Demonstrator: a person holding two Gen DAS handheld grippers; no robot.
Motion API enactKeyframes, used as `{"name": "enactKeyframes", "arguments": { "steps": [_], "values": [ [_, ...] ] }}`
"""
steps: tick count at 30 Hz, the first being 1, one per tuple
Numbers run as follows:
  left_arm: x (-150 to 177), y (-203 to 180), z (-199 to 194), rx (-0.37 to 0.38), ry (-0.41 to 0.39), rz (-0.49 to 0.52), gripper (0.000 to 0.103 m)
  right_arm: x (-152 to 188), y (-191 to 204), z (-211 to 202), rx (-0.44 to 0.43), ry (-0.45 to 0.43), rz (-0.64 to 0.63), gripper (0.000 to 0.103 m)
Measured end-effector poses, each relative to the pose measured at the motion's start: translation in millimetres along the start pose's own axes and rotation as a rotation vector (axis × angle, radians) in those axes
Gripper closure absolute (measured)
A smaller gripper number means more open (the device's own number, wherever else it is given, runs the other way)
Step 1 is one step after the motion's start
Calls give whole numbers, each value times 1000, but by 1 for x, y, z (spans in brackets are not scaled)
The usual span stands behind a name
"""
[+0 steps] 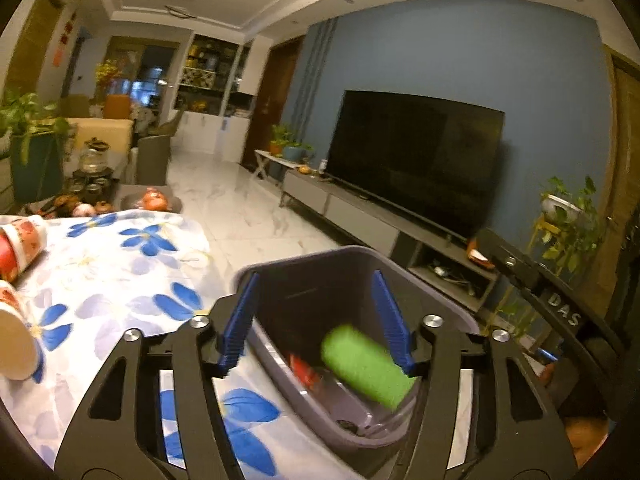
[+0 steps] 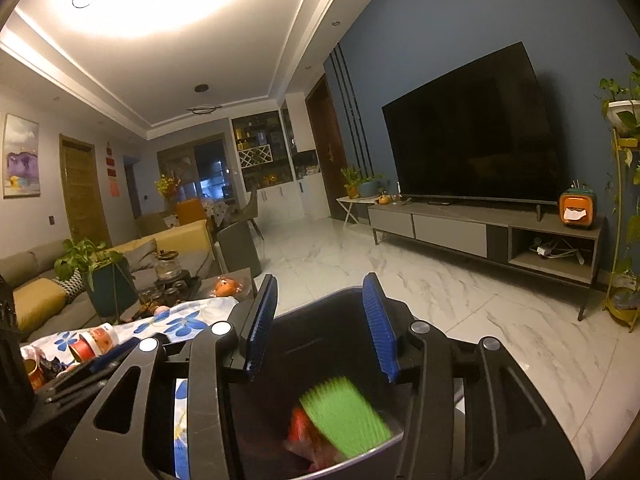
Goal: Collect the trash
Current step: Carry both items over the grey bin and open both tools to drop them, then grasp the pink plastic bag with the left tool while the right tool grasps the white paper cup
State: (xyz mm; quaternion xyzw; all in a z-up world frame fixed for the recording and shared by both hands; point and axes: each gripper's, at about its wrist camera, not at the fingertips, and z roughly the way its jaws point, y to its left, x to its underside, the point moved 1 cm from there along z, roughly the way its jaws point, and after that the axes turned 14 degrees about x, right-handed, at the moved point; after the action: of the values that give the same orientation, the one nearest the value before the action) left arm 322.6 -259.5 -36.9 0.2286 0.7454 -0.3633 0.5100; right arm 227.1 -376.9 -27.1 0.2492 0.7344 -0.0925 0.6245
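Note:
A grey trash bin (image 1: 308, 304) stands beside the table with the blue-flowered cloth (image 1: 120, 276). A green cylinder-shaped piece (image 1: 366, 368), blurred by motion, is loose inside the bin, above a red wrapper (image 1: 306, 372). My left gripper (image 1: 316, 280) hangs open over the bin's mouth, nothing between its blue pads. My right gripper (image 2: 320, 280) is also open over the bin (image 2: 320, 340); below it the green piece (image 2: 344, 416) lies blurred on the red wrapper (image 2: 300, 424). Neither gripper touches the green piece.
Red-patterned paper cups (image 1: 20, 244) lie on the cloth at the left, with more cups and wrappers (image 2: 94, 342) in the right wrist view. A tea set (image 1: 92, 176) and fruit plate (image 1: 154, 200) sit beyond. A TV stand (image 2: 480, 232) lines the blue wall across marble floor.

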Motion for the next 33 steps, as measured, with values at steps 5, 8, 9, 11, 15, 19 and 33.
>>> {"name": "enactKeyframes", "arguments": {
  "steps": [5, 8, 9, 11, 15, 19, 33],
  "values": [
    [1, 7, -22, -63, -39, -9, 24, 3, 3, -8, 11, -2, -11, 47],
    [4, 9, -36, -116, -46, 7, 20, 6, 7, -13, -3, 11, -14, 42],
    [6, 10, -41, -129, -43, 9, 20, 7, 8, -15, -10, 16, -14, 38],
    [9, 12, -53, -165, -43, 16, 19, 10, 11, -20, -26, 25, -15, 36],
    [19, 17, -85, -244, -61, 37, 19, 16, 19, -31, -67, 37, -28, 32],
    [32, 28, -124, -350, -71, 50, 19, 23, 30, -43, -111, 52, -43, 32],
    [63, 90, -285, -699, -141, -57, 19, 59, 110, -97, -315, 96, -122, 32]
  ]
}}
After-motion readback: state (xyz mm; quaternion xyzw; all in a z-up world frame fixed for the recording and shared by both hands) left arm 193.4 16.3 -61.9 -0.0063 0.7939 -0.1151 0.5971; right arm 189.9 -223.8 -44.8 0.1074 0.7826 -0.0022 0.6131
